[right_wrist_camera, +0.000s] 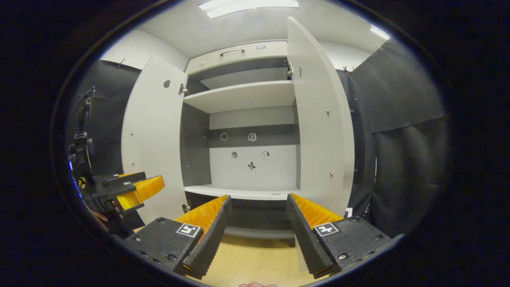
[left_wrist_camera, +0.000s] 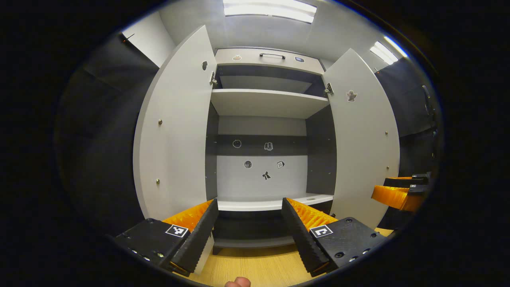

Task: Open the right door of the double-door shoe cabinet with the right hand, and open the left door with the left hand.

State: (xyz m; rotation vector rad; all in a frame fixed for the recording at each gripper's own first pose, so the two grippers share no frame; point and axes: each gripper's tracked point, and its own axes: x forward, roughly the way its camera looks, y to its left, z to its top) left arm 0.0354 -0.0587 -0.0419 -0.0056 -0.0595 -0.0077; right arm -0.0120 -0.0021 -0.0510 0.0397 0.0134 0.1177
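Both doors stand wide open here. In the left gripper view the cabinet (left_wrist_camera: pixel 263 131) faces us square on, a flat-panelled box in smooth matt grey-white board with darker side walls inside. The left door (left_wrist_camera: pixel 175 131) swings out past the cabinet's left edge, the right door (left_wrist_camera: pixel 362 139) past its right edge, each a plain slab with small round metal studs and a metal hinge near its top inner corner. A thick pale shelf (left_wrist_camera: pixel 267 101) crosses the upper part; a second one (left_wrist_camera: pixel 275 203) runs along the bottom of the opening. Small stickers (left_wrist_camera: pixel 265 159) dot the back panel. Above sits a drawer front with a slim dark bar handle (left_wrist_camera: pixel 272 55).

The left claw (left_wrist_camera: pixel 250 227) hangs before the opening, fingers apart, ribbed inner faces gripping nothing. The right claw (right_wrist_camera: pixel 258 231) does likewise in the right gripper view, spread wide and empty over the light wood-grain floor (right_wrist_camera: pixel 247 259), just beside the right door's lower edge.
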